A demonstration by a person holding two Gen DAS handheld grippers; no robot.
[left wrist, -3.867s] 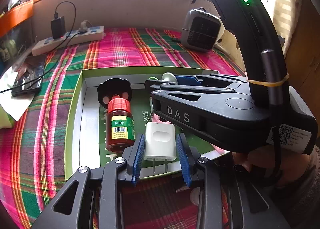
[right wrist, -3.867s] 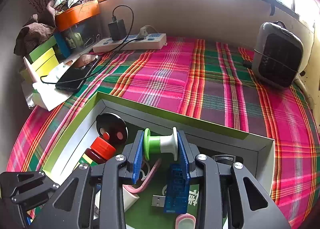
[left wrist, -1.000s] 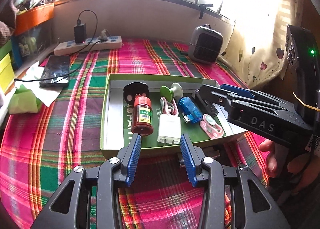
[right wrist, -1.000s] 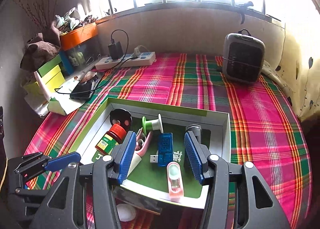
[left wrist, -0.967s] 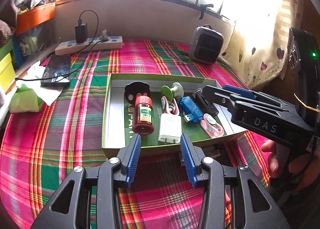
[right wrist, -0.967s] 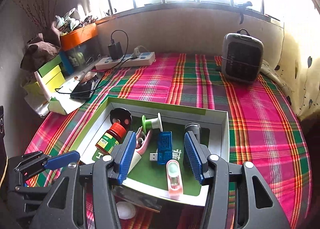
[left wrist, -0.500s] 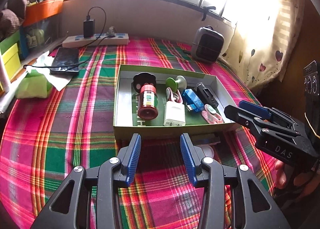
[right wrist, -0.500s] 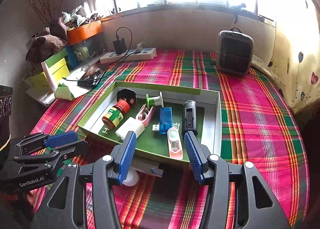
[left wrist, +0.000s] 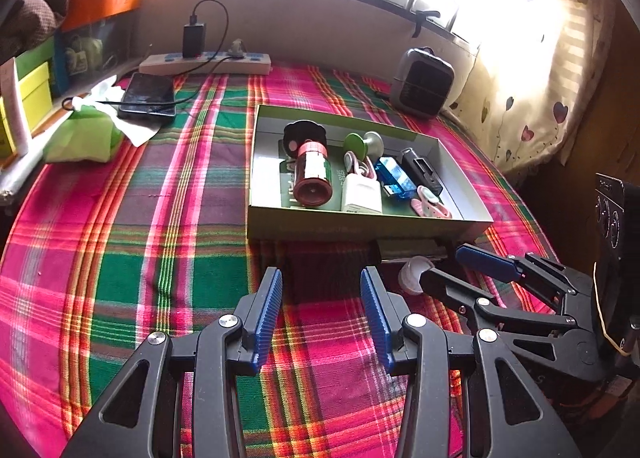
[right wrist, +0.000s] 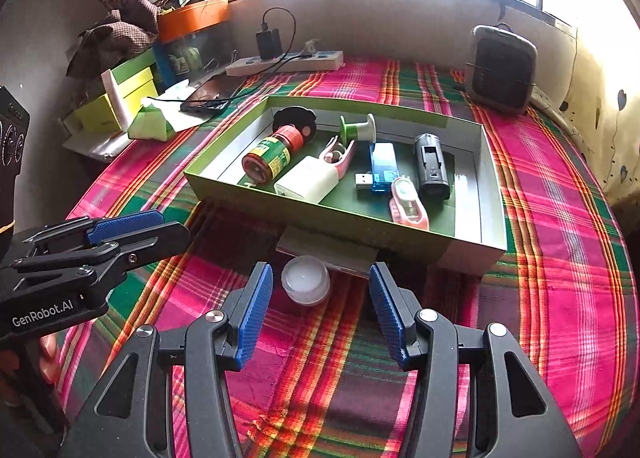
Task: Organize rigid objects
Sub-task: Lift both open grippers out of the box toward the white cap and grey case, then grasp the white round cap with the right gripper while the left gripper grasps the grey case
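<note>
Between the spread blue pads of the right gripper [right wrist: 320,312] sits a small white jar [right wrist: 306,279], untouched on the plaid cloth [right wrist: 560,258], likely next to be boxed; the left gripper [left wrist: 321,314] hangs equally open and empty over bare cloth; beyond both, the green box [right wrist: 460,254] holds the sorted pieces side by side: red-capped bottle [right wrist: 272,158], white charger [right wrist: 308,179], blue USB stick [right wrist: 380,172], black clip [right wrist: 430,168], pink case [right wrist: 408,208], green spool [right wrist: 358,129].
</note>
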